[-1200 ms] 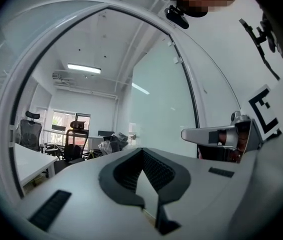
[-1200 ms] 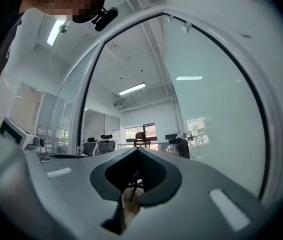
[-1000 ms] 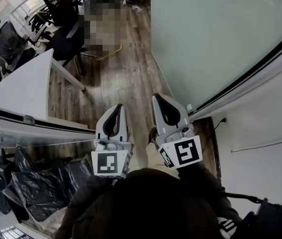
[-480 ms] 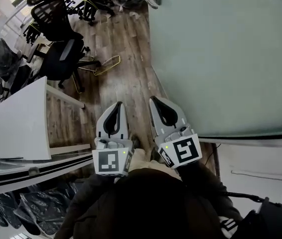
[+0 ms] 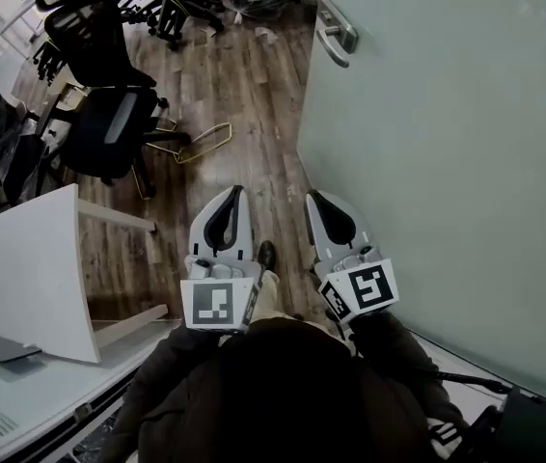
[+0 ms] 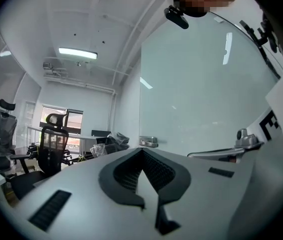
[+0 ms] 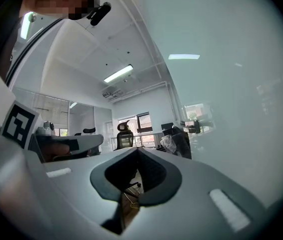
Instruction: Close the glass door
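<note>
Head view: glass door [image 5: 447,162] is filling the right side of the frame, frosted, with its handle [image 5: 336,35] sitting top centre. Left gripper [image 5: 227,205] and right gripper [image 5: 323,208] are pointing forward side by side at lower centre, both well short of the handle. Neither is touching the pane, though the right one is riding near it. Wooden floor [image 5: 244,152] is running ahead, with the office chair [image 5: 99,114] at upper left and a yellow wire frame [image 5: 196,141] lying just beside it. A shoe [image 5: 266,255] is showing between the grippers.

Left gripper view: the jaws are sitting together at the tips with nothing between them. The pane [image 6: 191,99] is taking up the right half, and the handle [image 6: 148,142] is showing small just above the jaw tips.

Right gripper view: the jaws are closed tip to tip as well, gripping nothing, and only floor is showing through the slot behind them. The glass [image 7: 231,109] is covering the right side.

Risks, as I'm judging them:
- With the jaws shut, hooking the handle is relying on contact only, so the gripper is likely to slip off if the door resists.
- Pushing hard tips on bare glass is risking a skid or a scratch.
- Can't tell the swing direction. If the door is sweeping leftward, the wire frame, chair or shoe could be blocking it.
- The right gripper is running close to the pane, so an accidental knock is possible on the reach.
</note>
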A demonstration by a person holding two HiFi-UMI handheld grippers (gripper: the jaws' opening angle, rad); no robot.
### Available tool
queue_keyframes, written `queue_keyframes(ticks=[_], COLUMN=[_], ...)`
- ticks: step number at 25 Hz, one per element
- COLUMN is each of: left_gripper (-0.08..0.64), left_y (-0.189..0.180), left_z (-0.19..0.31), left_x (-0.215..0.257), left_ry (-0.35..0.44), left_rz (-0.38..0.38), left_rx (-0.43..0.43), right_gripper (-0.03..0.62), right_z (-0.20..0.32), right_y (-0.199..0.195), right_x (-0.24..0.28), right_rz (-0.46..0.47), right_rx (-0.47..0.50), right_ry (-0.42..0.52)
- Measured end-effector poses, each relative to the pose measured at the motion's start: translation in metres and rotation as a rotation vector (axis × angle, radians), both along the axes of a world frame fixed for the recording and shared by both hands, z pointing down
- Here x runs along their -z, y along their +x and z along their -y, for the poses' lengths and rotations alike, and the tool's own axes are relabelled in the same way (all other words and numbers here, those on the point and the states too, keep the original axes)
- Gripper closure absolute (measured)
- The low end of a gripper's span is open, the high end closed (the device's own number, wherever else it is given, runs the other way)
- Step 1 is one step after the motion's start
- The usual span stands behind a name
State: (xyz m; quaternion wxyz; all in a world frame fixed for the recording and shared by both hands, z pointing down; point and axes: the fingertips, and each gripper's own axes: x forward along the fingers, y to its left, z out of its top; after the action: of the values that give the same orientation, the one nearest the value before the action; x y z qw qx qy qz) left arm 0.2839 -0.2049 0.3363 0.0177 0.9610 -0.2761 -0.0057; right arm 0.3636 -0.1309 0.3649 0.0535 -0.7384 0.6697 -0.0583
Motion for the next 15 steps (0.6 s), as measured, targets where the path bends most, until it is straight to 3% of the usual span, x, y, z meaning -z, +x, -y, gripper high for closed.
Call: queue_keyframes(ticks=[3, 8, 15], left_gripper=[0.563, 0.563, 0.563], left_y=[0.023, 0.056, 0.117], left_z=[0.05, 0.117, 0.17], left_x=[-0.006, -0.009, -0.008], left_ry=[-0.001, -0.013, -0.03], left_rz=[0.009, 0.025, 0.039], left_rx=[-0.034, -0.085, -0.126], right_gripper=[0.591, 0.591, 0.591], right_z=[0.058, 0.137, 0.182], right_y=[0.017, 0.04, 0.089], right_x=[-0.004, 0.017, 0.059], right_rz=[0.031, -0.005, -0.06], right_rx=[0.011, 0.013, -0.007], right_ry=[0.011, 0.033, 0.097])
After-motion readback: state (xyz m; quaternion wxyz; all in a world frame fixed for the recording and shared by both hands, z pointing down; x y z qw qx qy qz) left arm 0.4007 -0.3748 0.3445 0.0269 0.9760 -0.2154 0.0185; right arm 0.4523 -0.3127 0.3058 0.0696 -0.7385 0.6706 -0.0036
